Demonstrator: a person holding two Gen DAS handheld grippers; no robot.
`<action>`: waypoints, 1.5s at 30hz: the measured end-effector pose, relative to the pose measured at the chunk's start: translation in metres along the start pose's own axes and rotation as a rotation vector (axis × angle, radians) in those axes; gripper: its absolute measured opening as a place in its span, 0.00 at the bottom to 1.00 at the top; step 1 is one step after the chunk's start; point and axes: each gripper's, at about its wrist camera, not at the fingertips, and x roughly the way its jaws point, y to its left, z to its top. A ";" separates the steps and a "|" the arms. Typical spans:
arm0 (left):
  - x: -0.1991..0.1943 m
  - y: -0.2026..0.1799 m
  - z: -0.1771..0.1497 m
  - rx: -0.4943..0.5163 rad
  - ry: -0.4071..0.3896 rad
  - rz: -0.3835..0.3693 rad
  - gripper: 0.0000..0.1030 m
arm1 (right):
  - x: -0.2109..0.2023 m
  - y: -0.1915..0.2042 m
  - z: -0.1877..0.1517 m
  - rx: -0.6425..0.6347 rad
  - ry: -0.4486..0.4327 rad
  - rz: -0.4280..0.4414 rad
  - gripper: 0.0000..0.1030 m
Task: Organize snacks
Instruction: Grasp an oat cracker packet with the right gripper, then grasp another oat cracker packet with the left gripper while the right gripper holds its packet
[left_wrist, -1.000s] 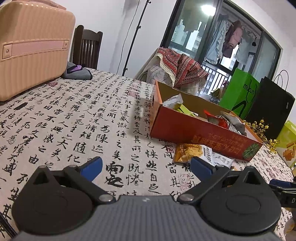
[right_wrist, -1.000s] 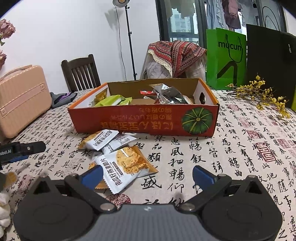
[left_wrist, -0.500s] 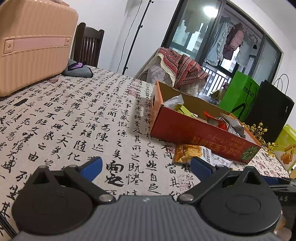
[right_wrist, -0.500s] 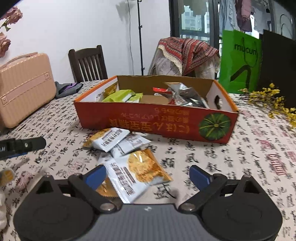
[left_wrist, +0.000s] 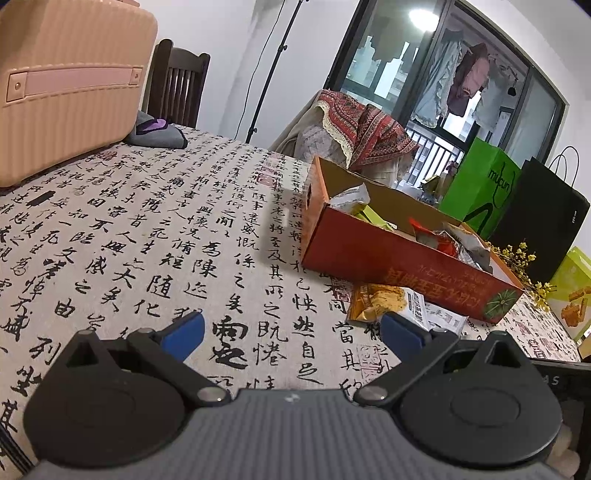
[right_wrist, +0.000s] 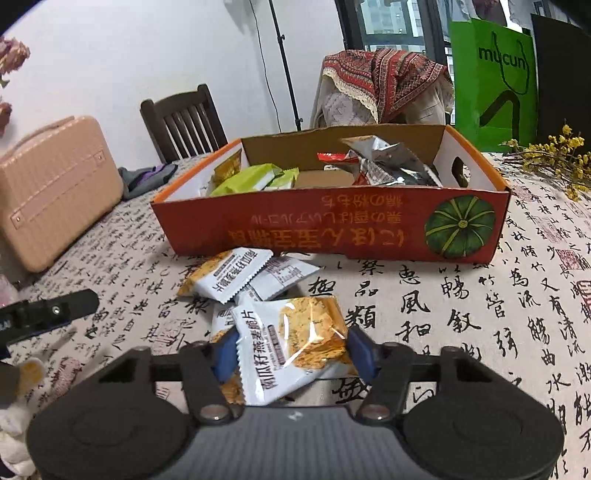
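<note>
A: Right gripper (right_wrist: 291, 352) low over the tablecloth (right_wrist: 480, 314), jaws closing around the nearest cracker packet (right_wrist: 291, 339). Blue pads at both side edges of the wrapper; firm pinch or mere contact, cannot tell.

B: Why across the width?

A: Likely because of how the packet lies: flat, skewed, clear window up, the short span fitting between the pads. Probably easier than prising a thin edge off cloth.

B: Position of that packet?

A: Toward the near edge of the table, in front of the long red wall of the snack box (right_wrist: 332, 225). Topmost of a small heap, overlapping another packet beneath. Two more white packets (right_wrist: 236, 275) just behind, almost touching the foot of the box wall.

B: Box itself?

A: Open-topped, mid-table, already holding green packets (right_wrist: 255, 179) at its left end and silver and red ones (right_wrist: 384, 162) at its right. Bare cardboard floor between them; a sensible drop spot, by judgement.

B: Left gripper (left_wrist: 291, 332)?

A: Wide open, nothing between the jaws, hovering over bare cloth well left of the box's short end. Seemingly parked clear of the working side.

B: Risk?

A: Slippery film; the packet under it may drag along on the lift.
</note>
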 end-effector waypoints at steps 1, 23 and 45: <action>0.000 0.000 0.000 -0.002 0.002 0.002 1.00 | -0.003 -0.001 -0.001 0.007 -0.010 0.002 0.45; 0.007 -0.071 0.004 0.147 0.085 0.027 1.00 | -0.067 -0.054 -0.019 0.097 -0.145 -0.044 0.42; 0.061 -0.158 -0.028 0.246 0.217 0.149 1.00 | -0.083 -0.092 -0.040 0.169 -0.187 -0.106 0.42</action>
